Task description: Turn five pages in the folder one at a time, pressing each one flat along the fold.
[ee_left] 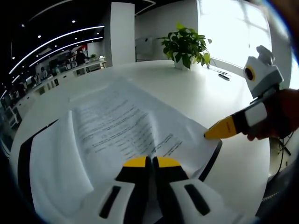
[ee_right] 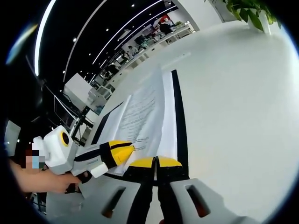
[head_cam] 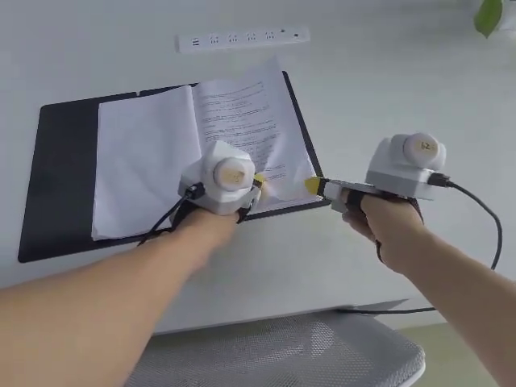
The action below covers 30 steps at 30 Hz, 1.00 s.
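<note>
A black folder [head_cam: 48, 185] lies open on the white table, with a blank left page [head_cam: 145, 161] and a printed right page [head_cam: 242, 121] that bows upward. My left gripper [head_cam: 258, 187] is shut, and its yellow tips [ee_left: 152, 162] rest on the near edge of the printed page [ee_left: 121, 126]. My right gripper [head_cam: 313, 185] is also shut. Its tip [ee_left: 219, 129] touches the page's near right corner, by the folder's edge [ee_right: 180, 121]. From the right gripper [ee_right: 155, 162] I see the left gripper [ee_right: 122, 150] against the lifted sheet [ee_right: 145, 107].
A white power strip [head_cam: 242, 38] lies beyond the folder at the back of the table. A potted plant [ee_left: 184, 44] stands far off on the table. A grey mesh chair seat [head_cam: 282, 355] sits below the near table edge. Cables trail from both grippers.
</note>
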Each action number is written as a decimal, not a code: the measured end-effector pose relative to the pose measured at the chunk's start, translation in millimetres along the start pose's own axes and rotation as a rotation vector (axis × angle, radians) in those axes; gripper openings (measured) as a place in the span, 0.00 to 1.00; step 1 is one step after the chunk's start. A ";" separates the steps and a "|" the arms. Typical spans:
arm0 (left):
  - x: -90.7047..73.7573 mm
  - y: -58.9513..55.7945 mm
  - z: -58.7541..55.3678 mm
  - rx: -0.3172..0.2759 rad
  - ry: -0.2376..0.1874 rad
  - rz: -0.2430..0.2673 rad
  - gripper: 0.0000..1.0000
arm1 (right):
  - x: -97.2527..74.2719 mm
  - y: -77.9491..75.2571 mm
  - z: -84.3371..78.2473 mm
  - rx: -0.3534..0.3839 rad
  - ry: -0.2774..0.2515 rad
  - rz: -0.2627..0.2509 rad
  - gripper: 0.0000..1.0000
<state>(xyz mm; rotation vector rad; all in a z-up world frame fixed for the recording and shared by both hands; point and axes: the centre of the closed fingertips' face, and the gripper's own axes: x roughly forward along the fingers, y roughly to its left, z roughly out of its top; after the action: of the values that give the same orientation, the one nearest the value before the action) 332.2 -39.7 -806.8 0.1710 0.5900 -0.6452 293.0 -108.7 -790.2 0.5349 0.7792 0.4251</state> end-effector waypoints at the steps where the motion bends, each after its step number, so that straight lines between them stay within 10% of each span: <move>1: 0.1 0.1 0.0 0.000 0.001 0.000 0.03 | 0.0 0.0 0.4 -0.001 -0.002 0.000 0.00; 16: -17.1 11.2 -6.1 -0.055 0.052 0.010 0.00 | -12.3 20.1 19.8 0.062 -0.073 0.036 0.00; 30: -109.4 55.0 28.0 -0.124 -0.073 0.032 0.09 | -22.6 115.3 41.3 0.070 -0.147 0.248 0.00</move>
<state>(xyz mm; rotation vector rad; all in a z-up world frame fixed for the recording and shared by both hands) 308.5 51.1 -723.4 0.0408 0.5542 -0.5801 290.8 -42.3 -684.8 0.7238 0.5896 0.5820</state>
